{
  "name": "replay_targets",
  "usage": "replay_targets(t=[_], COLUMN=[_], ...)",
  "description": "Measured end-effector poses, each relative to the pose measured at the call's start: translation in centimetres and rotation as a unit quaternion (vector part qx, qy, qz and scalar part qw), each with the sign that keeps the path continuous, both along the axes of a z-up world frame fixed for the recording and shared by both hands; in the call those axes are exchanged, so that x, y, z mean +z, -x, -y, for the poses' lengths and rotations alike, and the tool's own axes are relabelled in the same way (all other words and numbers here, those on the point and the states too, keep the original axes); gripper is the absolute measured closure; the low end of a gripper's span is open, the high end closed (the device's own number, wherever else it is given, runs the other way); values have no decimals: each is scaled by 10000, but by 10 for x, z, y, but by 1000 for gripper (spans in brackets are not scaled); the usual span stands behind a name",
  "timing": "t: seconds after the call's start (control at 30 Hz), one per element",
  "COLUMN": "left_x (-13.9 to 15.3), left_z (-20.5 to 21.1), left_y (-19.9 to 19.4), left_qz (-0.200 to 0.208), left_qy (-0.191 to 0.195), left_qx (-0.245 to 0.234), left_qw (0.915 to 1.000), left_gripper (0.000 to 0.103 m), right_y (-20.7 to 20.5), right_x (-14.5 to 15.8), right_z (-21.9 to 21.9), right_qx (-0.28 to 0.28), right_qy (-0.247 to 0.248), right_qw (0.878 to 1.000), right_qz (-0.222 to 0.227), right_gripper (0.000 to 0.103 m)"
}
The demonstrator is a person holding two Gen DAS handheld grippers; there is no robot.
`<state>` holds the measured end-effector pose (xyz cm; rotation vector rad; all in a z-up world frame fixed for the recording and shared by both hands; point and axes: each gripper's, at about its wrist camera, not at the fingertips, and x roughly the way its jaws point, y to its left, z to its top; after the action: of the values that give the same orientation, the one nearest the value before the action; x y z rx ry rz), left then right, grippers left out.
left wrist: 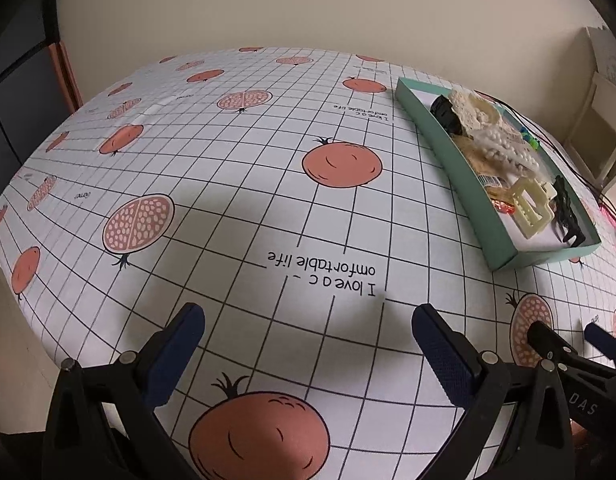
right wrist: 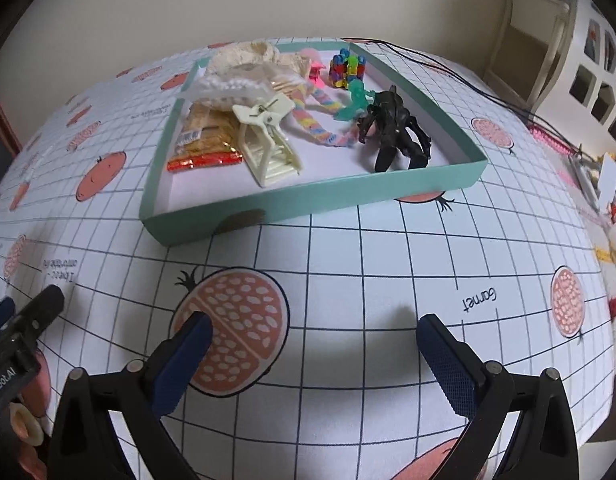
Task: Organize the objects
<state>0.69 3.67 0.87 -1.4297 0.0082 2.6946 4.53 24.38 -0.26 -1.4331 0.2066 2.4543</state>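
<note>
A shallow teal tray [right wrist: 319, 198] [left wrist: 439, 136] lies on the pomegranate-print tablecloth. Inside it are a cream hair claw [right wrist: 268, 144] [left wrist: 527, 208], a black creature figure [right wrist: 391, 128] [left wrist: 567, 212], a snack packet [right wrist: 204, 140], a pastel braided cord [right wrist: 308, 116], a green figure [right wrist: 353, 100], a block of coloured beads [right wrist: 345, 68] and white fluffy items [right wrist: 236, 72] [left wrist: 503, 148]. My right gripper [right wrist: 309, 336] stands open over the cloth in front of the tray, holding nothing. My left gripper [left wrist: 308, 328] is open too, to the tray's left, empty.
White shelving [right wrist: 587, 72] stands at the right beyond the table edge. Thin black cables [right wrist: 459, 68] run behind the tray. Small clutter [right wrist: 603, 184] lies along the table's right side. The right gripper's tips [left wrist: 575, 344] show at the left wrist view's lower right.
</note>
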Motion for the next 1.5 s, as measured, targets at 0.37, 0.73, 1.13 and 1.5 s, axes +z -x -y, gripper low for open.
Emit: replay_targets(t=[0.37, 0.73, 1.13, 1.5], left_x=[-15, -16, -16, -16], left_z=[0, -1, -2, -1], left_y=[0, 2, 2, 2], left_qz=[164, 116, 106, 108], left_qy=[201, 195, 192, 192], left_qx=[32, 68, 121, 101], left_qw=[9997, 9997, 9997, 9997], left_gripper=[0, 0, 0, 0], right_y=[2, 2, 2, 2], right_x=[-2, -2, -3, -3], right_z=[0, 0, 0, 0], right_qx=[47, 20, 10, 13], right_qy=[12, -11, -19, -19], right_qw=[10000, 10000, 9999, 9999], right_qz=[-56, -88, -106, -106], right_gripper=[0, 0, 0, 0])
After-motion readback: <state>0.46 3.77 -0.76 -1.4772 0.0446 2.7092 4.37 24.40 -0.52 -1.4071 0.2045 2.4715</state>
